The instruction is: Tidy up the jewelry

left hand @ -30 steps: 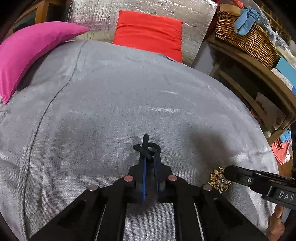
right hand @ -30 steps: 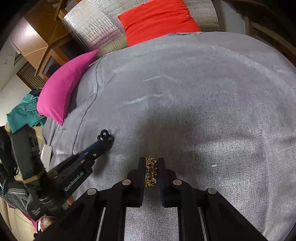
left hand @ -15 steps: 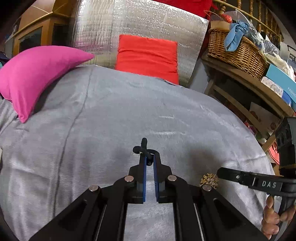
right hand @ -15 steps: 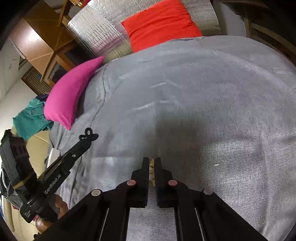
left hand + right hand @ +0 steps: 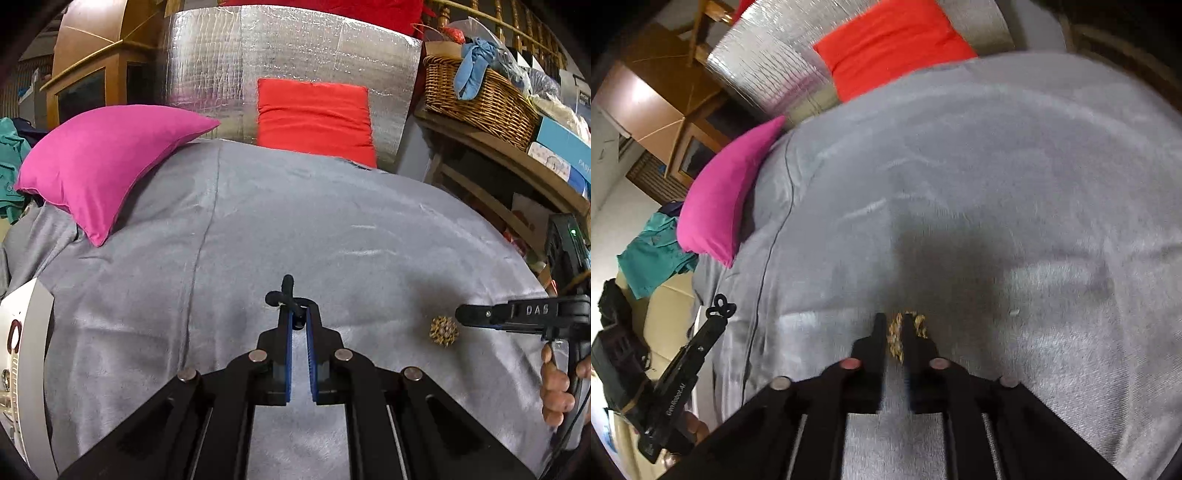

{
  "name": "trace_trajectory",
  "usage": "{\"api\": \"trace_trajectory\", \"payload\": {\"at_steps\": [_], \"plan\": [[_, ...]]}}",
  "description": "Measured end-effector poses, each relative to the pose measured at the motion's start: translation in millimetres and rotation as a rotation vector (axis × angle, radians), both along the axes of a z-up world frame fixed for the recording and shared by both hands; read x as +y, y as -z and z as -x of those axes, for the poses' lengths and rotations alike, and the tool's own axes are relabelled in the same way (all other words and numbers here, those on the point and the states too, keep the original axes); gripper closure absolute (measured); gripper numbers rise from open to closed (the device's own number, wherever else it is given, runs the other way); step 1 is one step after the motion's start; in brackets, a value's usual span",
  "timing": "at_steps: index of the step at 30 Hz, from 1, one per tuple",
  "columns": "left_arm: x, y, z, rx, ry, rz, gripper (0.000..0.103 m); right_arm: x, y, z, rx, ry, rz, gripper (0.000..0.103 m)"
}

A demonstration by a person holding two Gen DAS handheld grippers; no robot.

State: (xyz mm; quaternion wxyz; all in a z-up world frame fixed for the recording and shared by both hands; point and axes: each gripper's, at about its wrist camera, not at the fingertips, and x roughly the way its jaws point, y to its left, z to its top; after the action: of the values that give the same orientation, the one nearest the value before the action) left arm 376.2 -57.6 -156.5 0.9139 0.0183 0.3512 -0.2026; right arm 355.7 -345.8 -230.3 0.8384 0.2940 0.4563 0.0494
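- Brooch [image 5: 443,330], gold, lies free on the grey bed [image 5: 332,229] in the left view, just beside the right gripper [image 5: 460,315].
- Right view blurs it [image 5: 897,338] between narrow fingers [image 5: 880,328]; grip unclear.
- Left gripper [image 5: 299,314] pinches a black loop [image 5: 286,295].

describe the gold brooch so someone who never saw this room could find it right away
Start at the big grey bedspread, with a pink pillow and a red pillow at its far end. At the near right, beside the tip of the right tongs, is the gold brooch. It is small, round, glittery, the only gold thing there.
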Motion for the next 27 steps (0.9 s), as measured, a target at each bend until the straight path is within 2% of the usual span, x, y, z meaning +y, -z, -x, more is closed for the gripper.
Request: {"api": "trace_trajectory", "payload": {"at_steps": [1, 6, 11, 18, 20, 22, 27], "plan": [[2, 0, 0, 0.002, -0.002, -0.001, 0.096, -1, 2, 0, 0.006, 0.004, -0.006, 0.066], [5, 0, 2, 0.001, -0.003, -0.01, 0.096, 6, 13, -7, 0.028, -0.012, -0.018, 0.066], [6, 1, 4, 0.003, -0.007, -0.022, 0.096, 25, 11, -13, 0.012, -0.029, 0.1, 0.066], [11, 5, 2, 0.021, -0.023, -0.023, 0.096, 35, 12, -16, -0.002, -0.074, 0.187, 0.066], [12, 6, 2, 0.023, -0.025, -0.022, 0.096, 39, 12, -15, -0.001, -0.092, 0.213, 0.077], [13, 5, 2, 0.022, -0.025, -0.021, 0.096, 40, 12, -15, -0.008, -0.096, 0.192, 0.081], [15, 3, 1, 0.024, -0.035, -0.011, 0.096, 47, 4, -12, -0.042, -0.12, 0.166, 0.081]]}}
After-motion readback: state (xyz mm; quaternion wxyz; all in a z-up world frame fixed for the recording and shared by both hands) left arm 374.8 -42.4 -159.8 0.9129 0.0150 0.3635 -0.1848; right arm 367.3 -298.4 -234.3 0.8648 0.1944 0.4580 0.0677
